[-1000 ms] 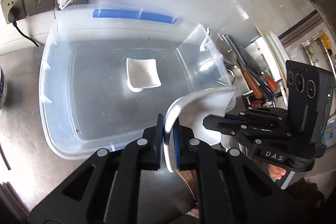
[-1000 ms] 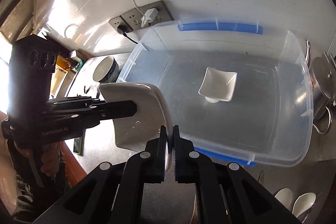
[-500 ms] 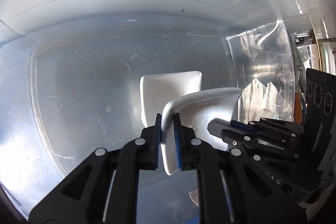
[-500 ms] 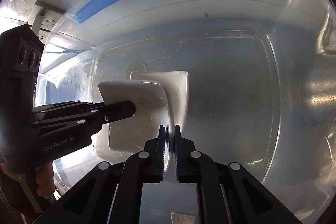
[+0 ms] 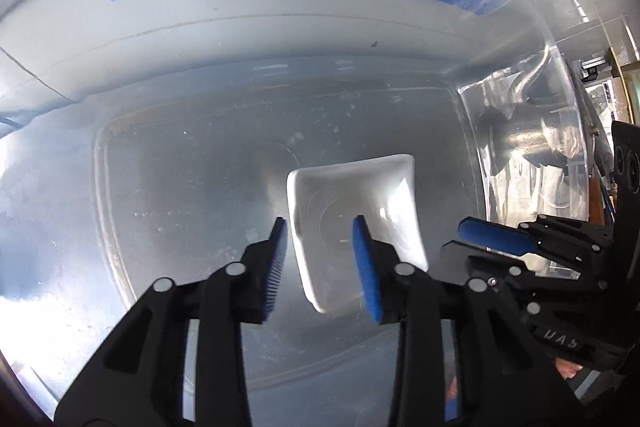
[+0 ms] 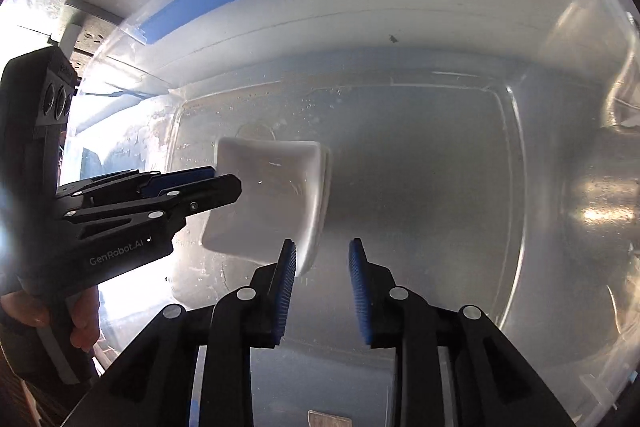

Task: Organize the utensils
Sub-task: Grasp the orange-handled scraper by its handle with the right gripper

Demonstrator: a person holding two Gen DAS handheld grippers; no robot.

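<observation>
Your lower white dish (image 6: 326, 183) hides under the upper dish (image 6: 268, 199), only a rim sliver showing. The clear bin (image 5: 280, 35) runs off every edge, and clutter behind its right wall (image 5: 532, 163) blurs beyond telling.

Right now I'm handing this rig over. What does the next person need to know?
Left tongs: open, just widened, straddling the near-left edge of the white square dish without gripping.
Right tongs: open, just widened, beside the dish's right edge.
The dish sits nested on a second white dish on the floor of the clear plastic bin.
Done: dish released into the bin.
Left: lift both tongs clear and fetch the next item; none shows here.
</observation>
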